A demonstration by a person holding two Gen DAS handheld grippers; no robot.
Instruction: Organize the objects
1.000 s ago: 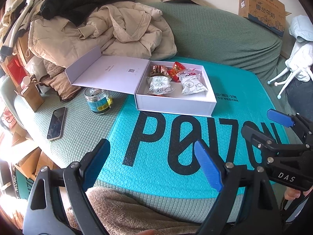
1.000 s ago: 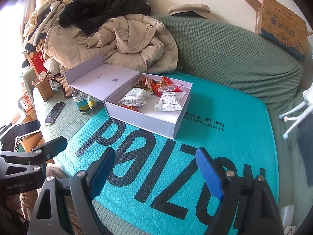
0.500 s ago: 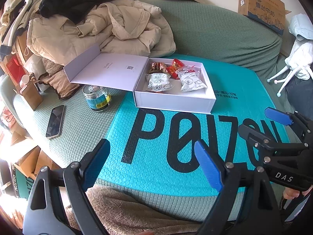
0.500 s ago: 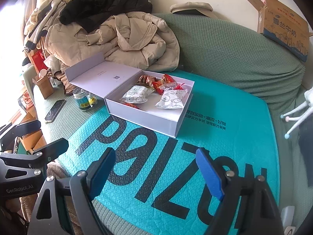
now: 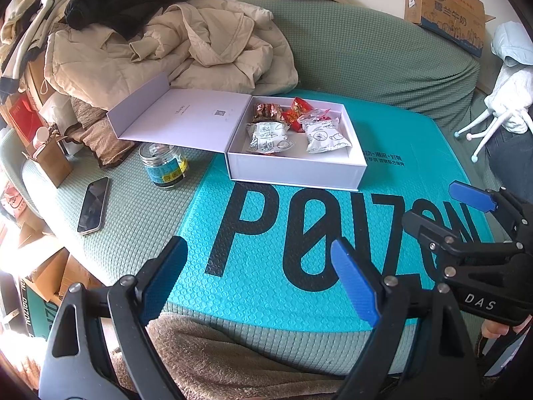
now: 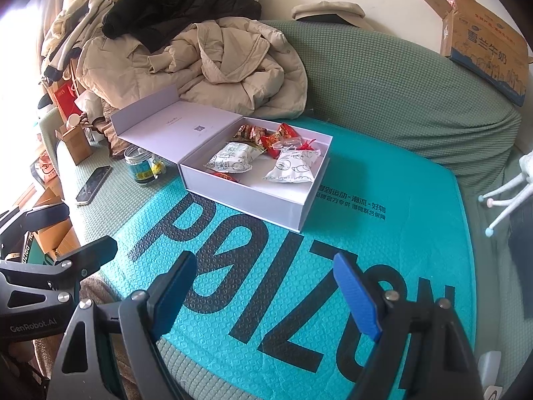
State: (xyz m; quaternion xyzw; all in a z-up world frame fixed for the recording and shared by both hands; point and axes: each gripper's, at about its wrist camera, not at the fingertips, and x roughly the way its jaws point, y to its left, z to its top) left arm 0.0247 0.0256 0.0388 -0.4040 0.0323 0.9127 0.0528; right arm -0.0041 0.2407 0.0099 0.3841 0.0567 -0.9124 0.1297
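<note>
An open white box sits on a teal bubble mailer on the green sofa. Its lid lies flat to the left. Inside are white snack packets, red-wrapped sweets and a brown one. My left gripper is open and empty, well short of the box. My right gripper is open and empty, also short of it; it shows in the left wrist view.
A glass jar stands left of the box under the lid. A phone lies further left. A pile of coats is behind. A cardboard carton rests on the sofa back.
Both grippers have drifted slightly; the box sits a little lower in the right wrist view and a little higher in the left. Both stay open and empty.
</note>
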